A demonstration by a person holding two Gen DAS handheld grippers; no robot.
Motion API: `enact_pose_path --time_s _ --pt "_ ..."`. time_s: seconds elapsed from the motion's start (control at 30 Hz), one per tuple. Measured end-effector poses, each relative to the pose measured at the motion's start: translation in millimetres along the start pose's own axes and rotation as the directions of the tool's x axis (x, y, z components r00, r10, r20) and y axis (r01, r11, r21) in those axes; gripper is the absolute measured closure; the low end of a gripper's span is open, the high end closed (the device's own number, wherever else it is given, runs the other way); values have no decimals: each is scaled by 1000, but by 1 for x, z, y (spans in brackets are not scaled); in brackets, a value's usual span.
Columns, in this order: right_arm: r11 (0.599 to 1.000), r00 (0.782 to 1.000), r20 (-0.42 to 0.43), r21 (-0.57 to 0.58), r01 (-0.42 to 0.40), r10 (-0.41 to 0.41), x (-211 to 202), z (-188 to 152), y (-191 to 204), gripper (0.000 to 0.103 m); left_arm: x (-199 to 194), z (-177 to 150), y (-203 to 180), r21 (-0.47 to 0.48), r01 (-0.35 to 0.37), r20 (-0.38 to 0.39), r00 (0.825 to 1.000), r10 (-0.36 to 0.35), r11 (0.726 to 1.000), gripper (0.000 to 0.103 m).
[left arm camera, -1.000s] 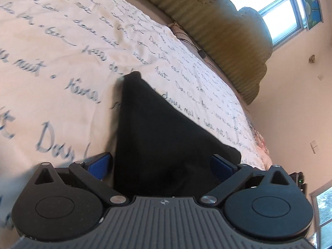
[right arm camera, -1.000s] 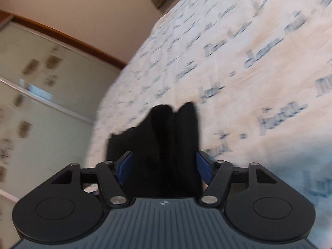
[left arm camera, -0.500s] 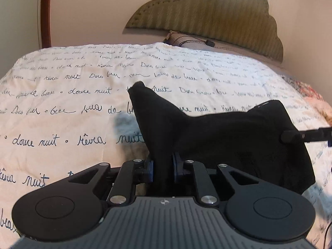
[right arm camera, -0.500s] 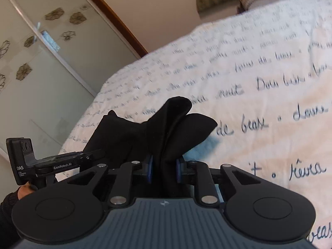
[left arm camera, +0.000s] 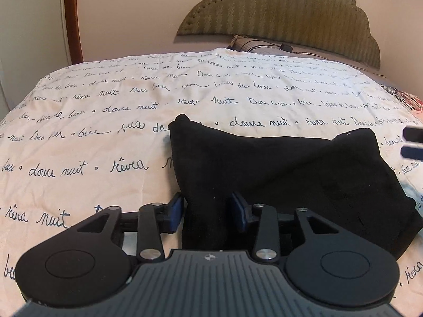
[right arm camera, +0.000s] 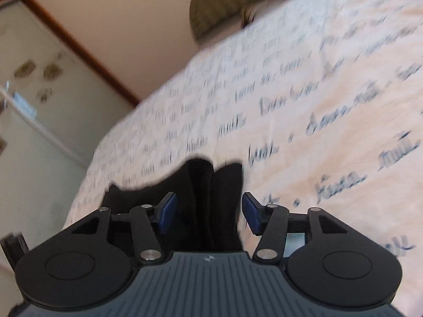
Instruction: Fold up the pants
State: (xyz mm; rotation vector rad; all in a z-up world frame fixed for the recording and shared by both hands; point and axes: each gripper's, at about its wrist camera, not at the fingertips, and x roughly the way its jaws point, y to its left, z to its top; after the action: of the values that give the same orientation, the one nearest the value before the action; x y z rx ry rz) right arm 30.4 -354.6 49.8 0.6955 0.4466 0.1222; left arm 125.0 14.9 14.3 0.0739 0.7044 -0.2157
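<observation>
1. A black pair of pants (left arm camera: 277, 174) lies bunched in a soft heap on a bed covered by a cream bedspread (left arm camera: 105, 137) printed with handwritten script. The heap sits near the foot of the bed, toward the right side in the left wrist view. An olive headboard (left arm camera: 280, 15) stands at the far end.

2. The left claw (left arm camera: 208, 211) straddles the heap's near left edge. Its jaws are opening; cloth stands between the blue pads, which look just clear of it, so the hold appears released.

3. At the far right edge of the left wrist view, the tips of the right claw show beside the heap's raised right corner.

4. In the blurred right wrist view, the right claw (right arm camera: 208, 211) has two upright folds of the pants between its pads. Its jaws are opening, with clear gaps on both sides of the cloth.

5. Judging by the sagging and creasing, the fabric is light, limp and not fragile. It will droop from wherever it is lifted.

6. Best holds seem to be the two raised corners or a stacked edge, pinched through all layers.
</observation>
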Motion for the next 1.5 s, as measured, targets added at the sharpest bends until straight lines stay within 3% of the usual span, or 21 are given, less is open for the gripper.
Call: enact_pose_path --time_s 0.07,0.17,0.3,0.37,0.5,0.7,0.77,0.87,0.93,1.0,1.07,1.2,1.23,1.3,1.33,1.37,1.4,1.47,1.5 --pt "998 999 2 -49 -46 46 -4 -3 18 47 -3 -1 -1 7 -23 6 1000 23 1000 44" --pt "988 993 -87 -121 -93 83 11 -12 44 44 -10 -2 0 3 -47 14 999 47 999 27" --pt "981 973 -229 -191 -11 -34 40 -36 48 45 -24 -3 3 27 -64 35 997 63 998 22" --pt "984 981 -193 -179 -24 -12 34 -41 41 45 -30 -6 3 24 -54 38 998 53 998 22" --pt "983 976 -199 -175 55 -90 28 -41 40 44 -42 -12 0 4 -16 47 999 16 1000 22" --pt "977 989 -137 -210 26 -55 6 -40 63 43 -47 -29 7 -95 37 9 999 -37 995 17" --pt "972 983 -170 -233 26 -67 10 -39 69 42 -44 -35 22 -192 97 -18 995 -103 977 16" --pt "973 977 -188 -222 59 -102 10 -36 59 42 -40 -42 48 -357 191 -34 976 -217 914 16" --pt "992 975 -212 -115 42 -66 6 -30 38 42 -37 -45 61 -436 242 -26 959 -281 867 15" --pt "999 962 -270 48 -22 34 8 -26 14 40 -35 -46 68 -491 280 -16 944 -330 825 13" --pt "991 953 -295 131 -37 74 10 -26 0 43 -33 -45 71 -520 290 -14 938 -348 803 13" --pt "988 952 -297 152 -29 74 12 -30 -6 41 -32 -44 57 -479 299 -18 937 -350 825 13" --pt "991 951 -300 132 -30 69 14 -31 -3 41 -30 -44 51 -453 289 -23 942 -335 843 13" --pt "999 952 -306 52 -4 20 18 -35 6 48 -29 -42 33 -339 250 -34 960 -277 907 13" --pt "999 950 -310 -24 28 -34 20 -36 13 66 -28 -43 24 -268 215 -37 972 -233 939 20" --pt "995 948 -309 -81 56 -78 21 -36 18 75 -29 -43 17 -213 188 -36 979 -200 959 27" --pt "995 947 -314 -82 51 -75 19 -35 17 78 -30 -44 12 -181 178 -40 981 -188 967 30" --pt "995 951 -303 -86 43 -67 11 -32 14 93 -40 -43 11 -171 175 -28 983 -182 970 56" --pt "995 953 -296 -88 39 -63 7 -32 13 94 -43 -41 12 -167 185 -21 981 -191 968 61"
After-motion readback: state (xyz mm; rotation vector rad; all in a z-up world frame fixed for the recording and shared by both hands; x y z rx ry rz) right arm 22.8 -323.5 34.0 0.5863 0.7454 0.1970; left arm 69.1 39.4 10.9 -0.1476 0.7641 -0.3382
